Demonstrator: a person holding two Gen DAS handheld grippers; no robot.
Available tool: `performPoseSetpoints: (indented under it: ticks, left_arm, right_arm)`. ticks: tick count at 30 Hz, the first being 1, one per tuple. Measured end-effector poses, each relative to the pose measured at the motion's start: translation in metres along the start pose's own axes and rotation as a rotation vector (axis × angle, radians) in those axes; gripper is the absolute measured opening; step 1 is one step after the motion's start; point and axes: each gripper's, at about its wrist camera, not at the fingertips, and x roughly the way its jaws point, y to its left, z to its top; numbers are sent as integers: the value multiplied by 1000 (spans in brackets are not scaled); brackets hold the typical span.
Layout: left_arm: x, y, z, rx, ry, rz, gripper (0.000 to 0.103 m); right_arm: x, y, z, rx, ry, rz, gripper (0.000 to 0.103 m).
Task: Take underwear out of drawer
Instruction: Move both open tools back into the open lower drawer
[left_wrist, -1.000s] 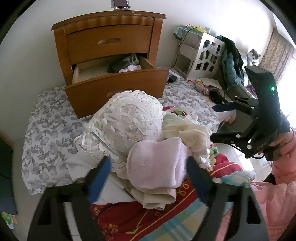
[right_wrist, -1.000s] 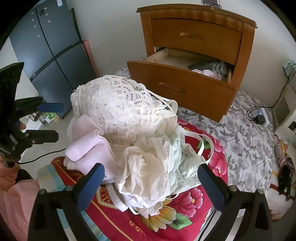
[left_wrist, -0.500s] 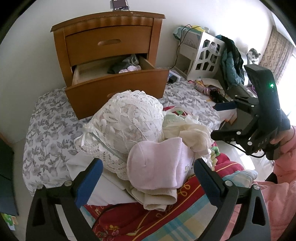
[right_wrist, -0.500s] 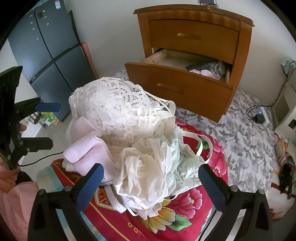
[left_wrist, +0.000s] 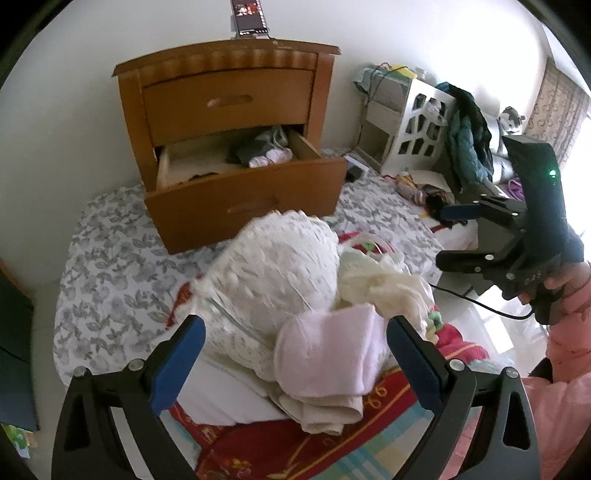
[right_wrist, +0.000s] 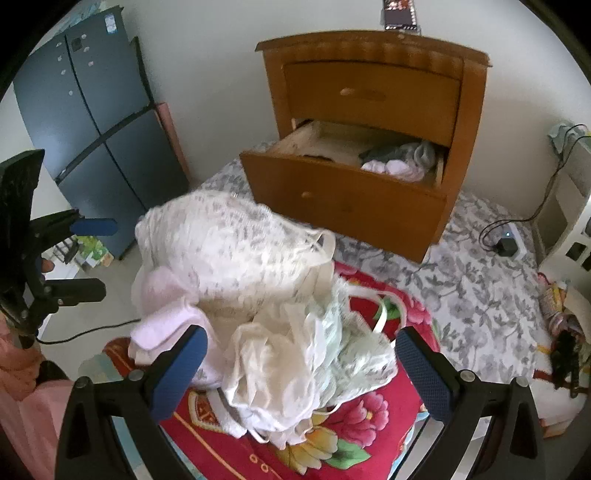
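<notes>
Left claw (left_wrist: 295, 347) and right claw (right_wrist: 301, 356) both wide apart, empty, over underwear pile (right_wrist: 258, 291), red blanket (right_wrist: 354, 417), wooden drawer (left_wrist: 243, 199) open behind.

Left wrist cam looks down from close over the clothes pile (left_wrist: 295, 295), facing the wooden nightstand (left_wrist: 229, 122) by the wall. Right wrist cam sits on the other side, just as close, facing the same way. Both views share pile and open drawer (right_wrist: 343, 195).

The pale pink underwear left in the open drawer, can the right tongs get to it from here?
Probably yes. The drawer stands pulled out with the pink underwear uncovered at its right end, and the right tongs are open and empty; they must only pass above the clothes pile.
</notes>
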Motion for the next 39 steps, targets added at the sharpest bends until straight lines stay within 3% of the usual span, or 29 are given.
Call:
performPoseSetpoints:
  ticks: [10,18,21,34,39]
  left_arm:
    - [-10,30,50,-70,-71,52,99]
    - [5,72,95,-188,-59,89,99]
    - [22,90,108,-235,-34,79,99]
    - [114,152,143,-407,96,40,99]
    - [133,167,160,-409,79,28,99]
  right_arm:
    - [-6,-19,35,39,-34,-29,103]
    - [-3,-38,75,58,-64,-58,103]
    - [6,-48,93,80,-85,-57,103]
    - [81,-84,133,145,-2,-52,103]
    - [108,-97,145,164,21,-35,103]
